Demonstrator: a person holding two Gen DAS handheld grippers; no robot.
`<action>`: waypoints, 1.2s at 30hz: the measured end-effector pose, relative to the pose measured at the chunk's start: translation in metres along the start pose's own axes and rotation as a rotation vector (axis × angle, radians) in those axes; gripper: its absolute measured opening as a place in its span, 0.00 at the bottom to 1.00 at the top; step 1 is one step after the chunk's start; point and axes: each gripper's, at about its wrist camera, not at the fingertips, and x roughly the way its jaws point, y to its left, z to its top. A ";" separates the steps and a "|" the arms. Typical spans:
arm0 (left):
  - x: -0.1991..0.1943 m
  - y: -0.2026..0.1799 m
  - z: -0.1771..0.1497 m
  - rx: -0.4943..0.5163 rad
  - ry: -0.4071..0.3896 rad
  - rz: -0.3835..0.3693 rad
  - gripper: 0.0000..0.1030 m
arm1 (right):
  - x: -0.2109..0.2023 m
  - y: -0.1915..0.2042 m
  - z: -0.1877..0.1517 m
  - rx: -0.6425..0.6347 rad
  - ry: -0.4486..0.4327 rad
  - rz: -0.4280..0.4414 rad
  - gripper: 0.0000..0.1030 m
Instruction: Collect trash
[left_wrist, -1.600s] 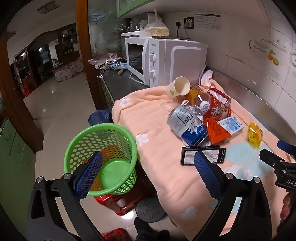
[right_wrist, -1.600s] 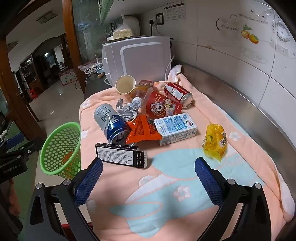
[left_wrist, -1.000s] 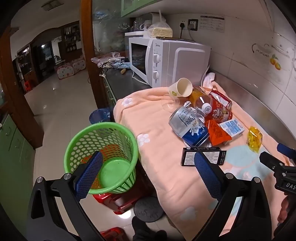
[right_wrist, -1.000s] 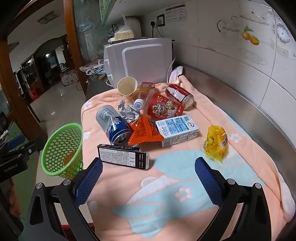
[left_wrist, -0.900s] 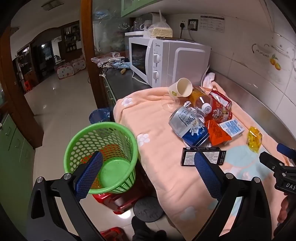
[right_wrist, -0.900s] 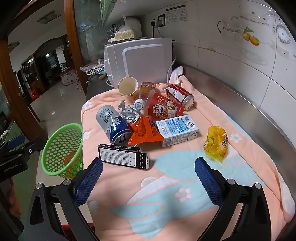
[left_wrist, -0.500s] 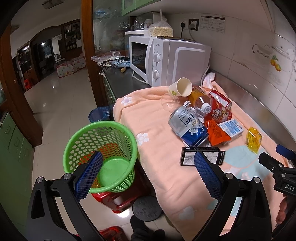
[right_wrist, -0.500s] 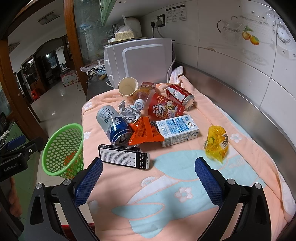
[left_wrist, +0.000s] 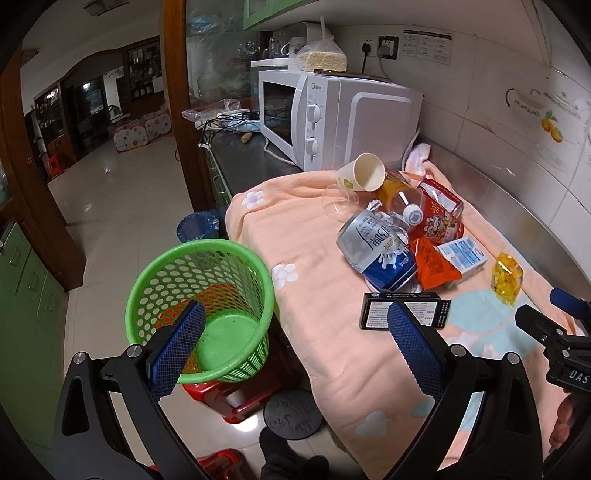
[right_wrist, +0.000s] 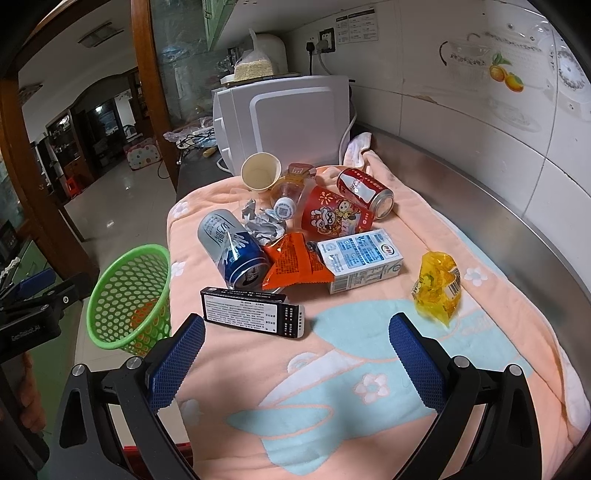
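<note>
Print on black box (right_wrist: 252, 309) and milk carton (right_wrist: 360, 258) too small to read. Bottle (right_wrist: 287, 192), upper centre of right view, mostly hidden behind paper cup (right_wrist: 259, 172) & red pouch (right_wrist: 334, 217). Left view: black box (left_wrist: 405, 309) partly behind blue pad (left_wrist: 413, 347); red stool (left_wrist: 221, 395) mostly under basket (left_wrist: 199, 306), lower centre.
</note>
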 end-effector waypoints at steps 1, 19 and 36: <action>0.000 0.000 0.000 0.001 0.000 0.001 0.94 | 0.000 0.001 0.000 0.000 0.000 0.001 0.94; 0.001 0.001 0.001 -0.004 -0.002 0.011 0.94 | 0.001 0.007 -0.002 -0.002 0.001 0.007 0.94; 0.003 0.002 -0.002 -0.008 0.002 0.012 0.94 | 0.002 0.008 0.000 0.000 0.003 0.014 0.94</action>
